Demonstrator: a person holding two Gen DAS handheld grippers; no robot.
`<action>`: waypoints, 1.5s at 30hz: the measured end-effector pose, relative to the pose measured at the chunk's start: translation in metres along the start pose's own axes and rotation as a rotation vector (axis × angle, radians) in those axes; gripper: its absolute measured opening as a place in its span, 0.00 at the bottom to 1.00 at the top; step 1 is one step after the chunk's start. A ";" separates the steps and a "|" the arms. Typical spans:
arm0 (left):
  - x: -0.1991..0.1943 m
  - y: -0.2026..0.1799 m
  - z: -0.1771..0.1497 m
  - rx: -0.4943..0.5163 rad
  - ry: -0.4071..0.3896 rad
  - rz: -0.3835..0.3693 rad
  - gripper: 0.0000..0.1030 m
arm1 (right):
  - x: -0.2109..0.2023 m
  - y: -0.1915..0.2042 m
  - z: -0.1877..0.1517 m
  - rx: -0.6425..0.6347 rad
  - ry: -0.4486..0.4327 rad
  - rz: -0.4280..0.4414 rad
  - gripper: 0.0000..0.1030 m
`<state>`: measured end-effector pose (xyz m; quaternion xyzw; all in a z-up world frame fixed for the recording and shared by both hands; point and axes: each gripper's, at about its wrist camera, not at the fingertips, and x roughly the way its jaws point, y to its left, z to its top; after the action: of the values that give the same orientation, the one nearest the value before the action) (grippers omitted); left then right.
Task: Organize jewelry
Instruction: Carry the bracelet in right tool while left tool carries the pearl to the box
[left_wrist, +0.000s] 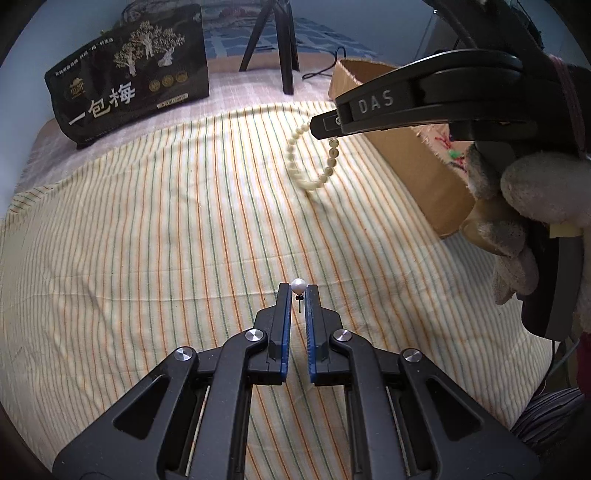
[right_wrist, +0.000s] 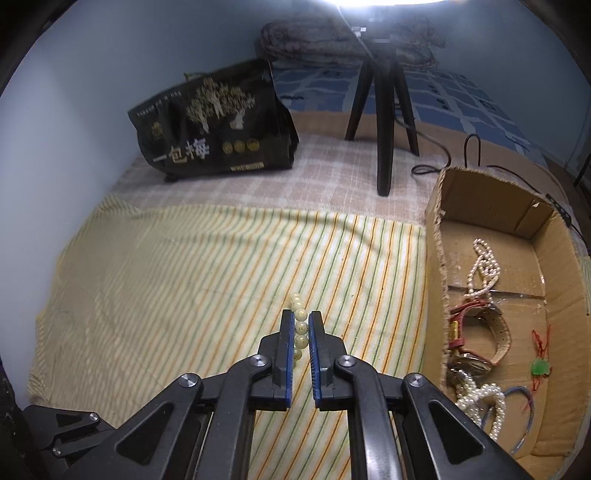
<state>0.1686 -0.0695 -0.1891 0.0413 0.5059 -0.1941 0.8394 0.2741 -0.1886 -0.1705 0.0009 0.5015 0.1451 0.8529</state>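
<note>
Striped cloth (left_wrist: 147, 229) covers the bed, with one black bag (left_wrist: 129, 74) and one tripod (right_wrist: 384, 110) behind it. One pearl earring (left_wrist: 298, 286) sits pinched at the tips of the left hand-held gripper (left_wrist: 298, 291), above the cloth. One cream bead bracelet (right_wrist: 300, 328) is clamped in the right hand-held gripper (right_wrist: 300, 321), hanging beside one cardboard box (right_wrist: 436, 258). Inside the box lie pearl strands (right_wrist: 480, 258), one watch (right_wrist: 480, 332), one blue bangle (right_wrist: 524, 391) and one green charm (right_wrist: 540, 368).

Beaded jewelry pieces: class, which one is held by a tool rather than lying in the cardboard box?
The cream bead bracelet, pinched in the right tool over the striped cloth; the white pearl strands lie inside the cardboard box.
</note>
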 end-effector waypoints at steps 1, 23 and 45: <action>-0.003 -0.001 0.000 -0.002 -0.006 -0.002 0.05 | -0.004 0.000 0.001 0.002 -0.006 0.001 0.05; -0.059 -0.040 0.032 -0.011 -0.141 -0.095 0.05 | -0.119 -0.027 -0.009 0.056 -0.152 0.014 0.05; -0.045 -0.110 0.077 0.024 -0.190 -0.187 0.05 | -0.162 -0.142 -0.022 0.213 -0.203 -0.091 0.05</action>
<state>0.1742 -0.1790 -0.0990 -0.0146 0.4233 -0.2808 0.8613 0.2162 -0.3682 -0.0638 0.0834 0.4247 0.0515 0.9000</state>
